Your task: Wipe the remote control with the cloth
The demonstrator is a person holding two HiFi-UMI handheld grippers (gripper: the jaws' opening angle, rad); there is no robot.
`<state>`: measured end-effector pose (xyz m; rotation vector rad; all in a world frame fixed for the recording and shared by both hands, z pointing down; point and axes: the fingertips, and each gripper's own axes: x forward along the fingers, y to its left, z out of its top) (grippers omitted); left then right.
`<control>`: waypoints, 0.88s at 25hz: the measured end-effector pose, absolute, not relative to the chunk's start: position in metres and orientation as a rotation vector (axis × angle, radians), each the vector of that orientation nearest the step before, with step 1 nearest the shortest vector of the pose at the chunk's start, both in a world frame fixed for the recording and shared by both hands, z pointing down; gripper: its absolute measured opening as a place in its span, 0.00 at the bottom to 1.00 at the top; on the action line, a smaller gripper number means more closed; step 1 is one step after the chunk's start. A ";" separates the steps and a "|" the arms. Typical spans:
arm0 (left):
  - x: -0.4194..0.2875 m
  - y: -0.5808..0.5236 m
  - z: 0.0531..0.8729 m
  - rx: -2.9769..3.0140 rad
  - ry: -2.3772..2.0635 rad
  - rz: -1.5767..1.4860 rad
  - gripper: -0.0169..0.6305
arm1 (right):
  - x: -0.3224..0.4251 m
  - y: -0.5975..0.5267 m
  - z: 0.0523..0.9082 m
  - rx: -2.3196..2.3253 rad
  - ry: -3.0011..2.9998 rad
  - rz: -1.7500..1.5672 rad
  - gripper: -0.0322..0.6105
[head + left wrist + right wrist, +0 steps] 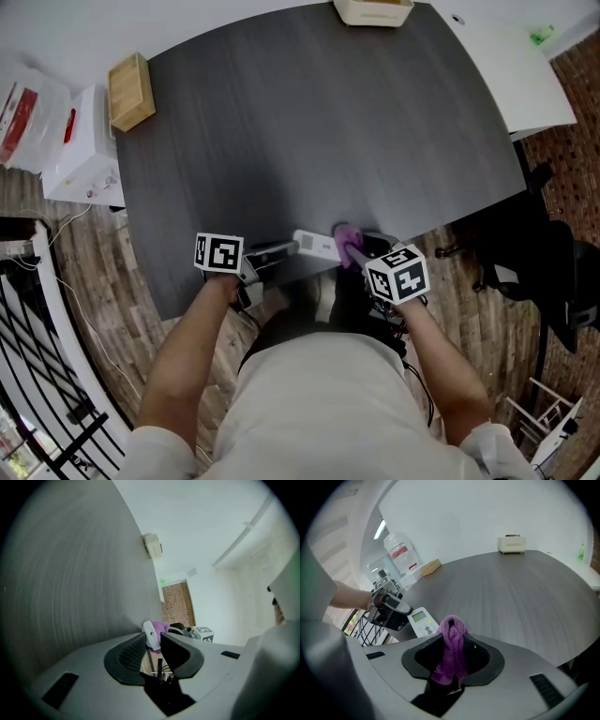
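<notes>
Claws first: I am keeping the left claw [279, 251] closed narrowly on the screen end of the white remote [316, 246], which is sitting edge-on between its pads at the near edge of the dark counter [319, 131]. I am gripping the purple cloth [453, 634] in the right claw [453, 651], jaws pressing on the bunched fabric, a folded loop sticking out past the tips and touching the remote's button end.

Open bench [328, 141] is left ahead; the far edge is obstructed by a wooden block [131, 91] and cream box [373, 11].
</notes>
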<state>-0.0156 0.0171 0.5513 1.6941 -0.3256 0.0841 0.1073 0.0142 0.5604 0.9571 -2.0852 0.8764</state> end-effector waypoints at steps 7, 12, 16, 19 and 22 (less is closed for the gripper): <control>-0.008 0.016 0.544 1.424 -0.291 -0.145 0.20 | 0.109 0.018 0.559 1.007 -2.147 0.842 0.25; -0.010 0.018 0.551 1.459 -0.315 -0.126 0.20 | 0.107 0.020 0.557 0.992 -2.171 0.798 0.25; -0.005 0.033 0.557 1.597 -0.274 0.045 0.22 | 0.105 0.021 0.555 0.965 -2.181 0.734 0.25; 0.000 0.048 0.563 1.683 -0.251 0.188 0.22 | 0.103 0.022 0.554 0.944 -2.187 0.706 0.25; -0.006 0.038 0.562 1.820 -0.374 0.218 0.21 | 0.103 0.020 0.551 0.948 -2.185 0.709 0.25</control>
